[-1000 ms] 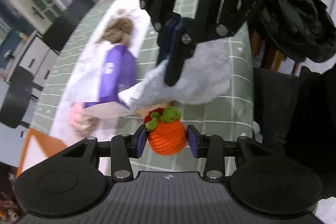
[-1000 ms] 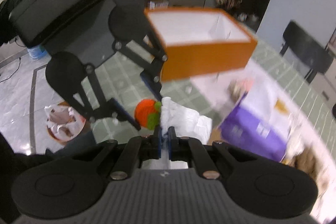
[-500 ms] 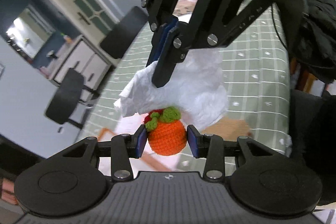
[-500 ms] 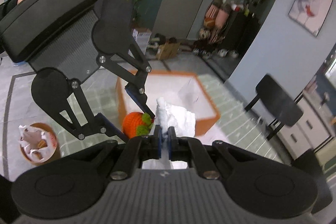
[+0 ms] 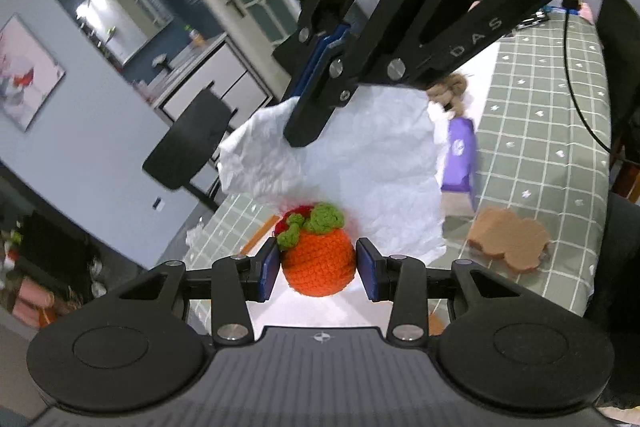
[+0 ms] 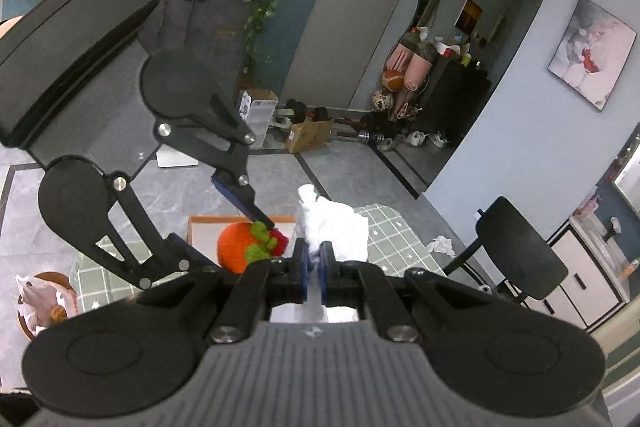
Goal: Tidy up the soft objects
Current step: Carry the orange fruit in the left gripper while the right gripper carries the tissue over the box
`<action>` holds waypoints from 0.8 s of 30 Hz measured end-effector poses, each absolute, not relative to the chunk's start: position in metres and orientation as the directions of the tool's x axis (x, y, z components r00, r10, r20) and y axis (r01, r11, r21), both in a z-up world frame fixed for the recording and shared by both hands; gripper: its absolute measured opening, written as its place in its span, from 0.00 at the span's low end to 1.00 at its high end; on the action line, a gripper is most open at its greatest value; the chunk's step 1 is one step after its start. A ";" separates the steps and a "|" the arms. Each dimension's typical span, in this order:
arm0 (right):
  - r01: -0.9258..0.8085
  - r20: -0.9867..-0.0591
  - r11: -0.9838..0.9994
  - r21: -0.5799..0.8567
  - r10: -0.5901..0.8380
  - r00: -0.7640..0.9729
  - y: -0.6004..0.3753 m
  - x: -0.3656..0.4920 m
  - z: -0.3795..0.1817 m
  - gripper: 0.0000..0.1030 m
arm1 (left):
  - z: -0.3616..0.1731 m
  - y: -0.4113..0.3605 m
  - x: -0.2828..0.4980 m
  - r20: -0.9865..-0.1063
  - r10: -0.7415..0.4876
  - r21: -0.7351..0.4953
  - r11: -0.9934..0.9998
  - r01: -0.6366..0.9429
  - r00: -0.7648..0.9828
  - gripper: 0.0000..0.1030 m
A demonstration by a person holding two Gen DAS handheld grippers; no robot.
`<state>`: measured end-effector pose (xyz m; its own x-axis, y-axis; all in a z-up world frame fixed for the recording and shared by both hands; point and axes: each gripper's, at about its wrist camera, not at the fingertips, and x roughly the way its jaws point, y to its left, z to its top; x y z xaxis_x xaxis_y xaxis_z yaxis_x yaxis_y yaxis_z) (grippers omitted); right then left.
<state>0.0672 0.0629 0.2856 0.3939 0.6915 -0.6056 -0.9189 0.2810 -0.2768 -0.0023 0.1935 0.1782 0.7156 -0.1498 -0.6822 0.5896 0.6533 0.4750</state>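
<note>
My left gripper (image 5: pixel 317 269) is shut on an orange crocheted fruit (image 5: pixel 318 259) with green leaves and holds it in the air. The fruit also shows in the right wrist view (image 6: pixel 240 247). My right gripper (image 6: pixel 315 277) is shut on a crumpled white cloth (image 6: pixel 332 227) and holds it up. In the left wrist view the right gripper (image 5: pixel 316 99) hangs just above and beyond the fruit, with the cloth (image 5: pixel 360 171) draped under it. An orange-rimmed white box (image 6: pixel 200 227) lies below both grippers.
A green checked table (image 5: pixel 536 131) carries a purple-and-white doll (image 5: pixel 456 131) and a tan flat piece (image 5: pixel 508 239). A black chair (image 6: pixel 520 259) stands past the table's edge. A bin (image 6: pixel 36 299) sits on the floor at left.
Both grippers have tilted up and swung, so more of the room and less of the table shows. The box has dropped lower in the right wrist view. Both still hold their objects.
</note>
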 end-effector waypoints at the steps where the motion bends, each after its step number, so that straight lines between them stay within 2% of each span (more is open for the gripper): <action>1: -0.921 -0.608 0.279 -0.272 0.692 0.389 0.069 0.071 0.283 0.02 | 0.176 0.199 0.000 -0.687 -0.144 0.470 0.660 0.586 0.713 0.45; 9: -0.922 -0.622 0.283 -0.264 0.681 0.387 0.114 0.095 0.255 0.02 | 0.154 0.242 0.025 -0.725 -0.099 0.424 0.716 0.555 0.682 0.45; 17: -0.900 -0.616 0.341 -0.273 0.656 0.436 0.141 0.112 0.226 0.02 | 0.110 0.274 0.053 -0.783 -0.044 0.398 0.731 0.554 0.620 0.45; 24: -0.925 -0.684 0.323 -0.198 0.631 0.367 0.168 0.120 0.175 0.02 | 0.079 0.289 0.066 -0.816 -0.028 0.369 0.744 0.558 0.577 0.45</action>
<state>0.1200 0.1682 0.1749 0.3666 0.6311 -0.6836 -0.9254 0.3234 -0.1977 0.0659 0.2888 0.0795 0.5773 -0.0284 -0.8161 0.5579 0.7435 0.3687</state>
